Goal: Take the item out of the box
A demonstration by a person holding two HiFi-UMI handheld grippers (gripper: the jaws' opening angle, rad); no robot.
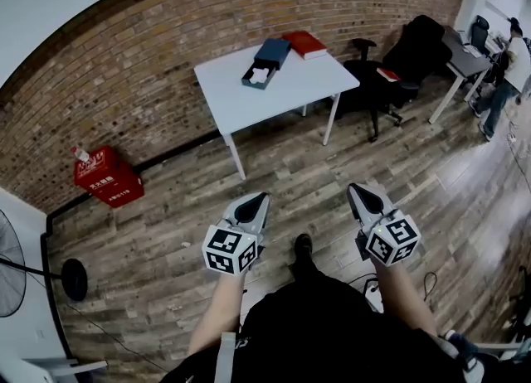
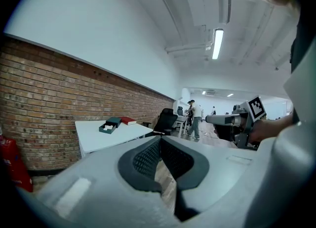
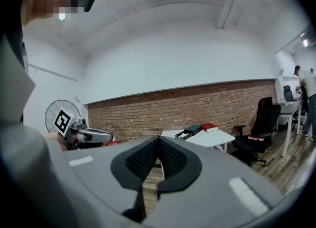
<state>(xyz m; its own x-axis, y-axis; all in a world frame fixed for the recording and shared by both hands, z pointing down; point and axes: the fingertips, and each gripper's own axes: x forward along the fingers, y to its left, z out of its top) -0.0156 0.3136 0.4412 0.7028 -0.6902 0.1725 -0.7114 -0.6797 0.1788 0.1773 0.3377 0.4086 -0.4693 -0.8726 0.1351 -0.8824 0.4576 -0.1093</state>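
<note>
**Both claws shut and empty, box well out of reach**

Here we are on the wood floor [image 1: 166, 232], and the left claw [image 1: 261, 198] is pinched fully together with nothing between its pads. Same for the right claw [image 1: 356, 187]: closed tight, holding nothing, both pointing roughly level toward the brick wall.

The target sits well apart from them, on the white worktop [image 1: 282, 99] ahead. It's a shallow dark box [image 1: 251, 81], open on top, with a white item [image 1: 260, 75] lying inside. A blue lid [image 1: 272, 51] sits just beyond it, and a red book [image 1: 304, 44] beside that.

From here the item is too small to identify. By my read it's pale, flat and probably light, perhaps paper or soft packing, so it should lift with a gentle pinch on a raised edge. The box looks light too and could skate on that smooth worktop. I'd pin one box wall with one claw and pluck with the other. Both claws need opening first
</note>
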